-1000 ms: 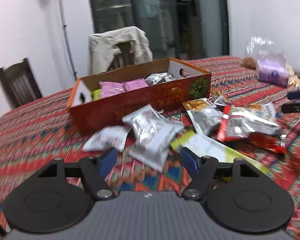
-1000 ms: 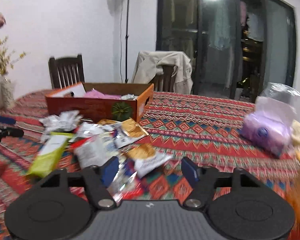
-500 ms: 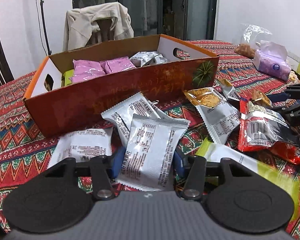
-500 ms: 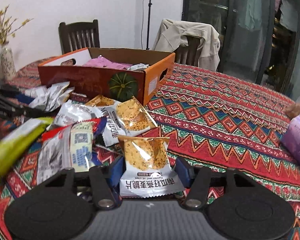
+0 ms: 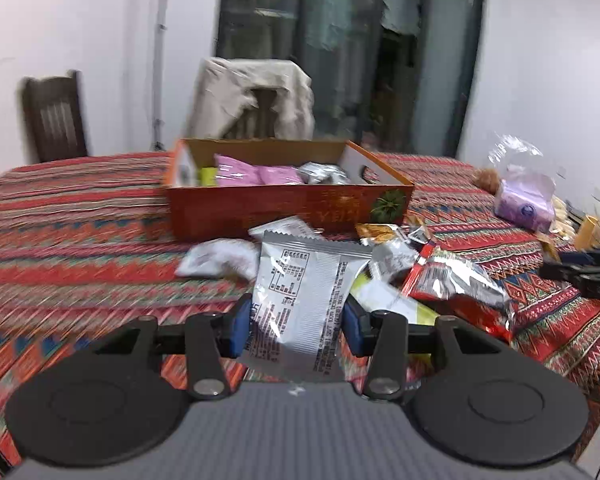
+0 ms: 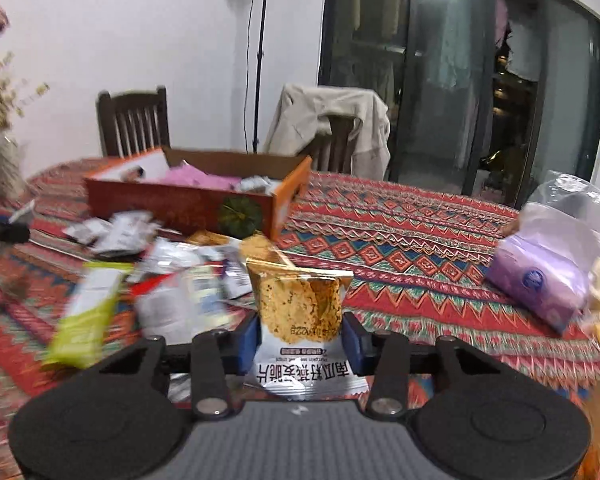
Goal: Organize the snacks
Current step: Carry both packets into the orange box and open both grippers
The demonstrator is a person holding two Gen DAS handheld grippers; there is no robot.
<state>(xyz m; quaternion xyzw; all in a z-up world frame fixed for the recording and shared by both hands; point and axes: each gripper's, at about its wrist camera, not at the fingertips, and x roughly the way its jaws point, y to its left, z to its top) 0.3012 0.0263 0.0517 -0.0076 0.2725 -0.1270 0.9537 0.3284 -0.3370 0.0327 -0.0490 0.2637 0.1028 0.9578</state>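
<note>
My left gripper is shut on a silver snack packet and holds it up above the table. My right gripper is shut on a clear packet of golden crisps, also lifted. An orange cardboard box sits further back on the table and holds pink and silver packets; it also shows in the right wrist view. Loose packets lie in front of the box: white ones, a red one and a green one. The right gripper shows at the right edge of the left wrist view.
The table carries a red patterned cloth. A purple tissue pack in a plastic bag lies at the right. Two chairs, one draped with a beige jacket, stand behind the table. A vase with dried flowers is at the far left.
Both grippers went from open to shut, each on a packet, and lifted it off the table. Both views have pulled back and up from the pile.
</note>
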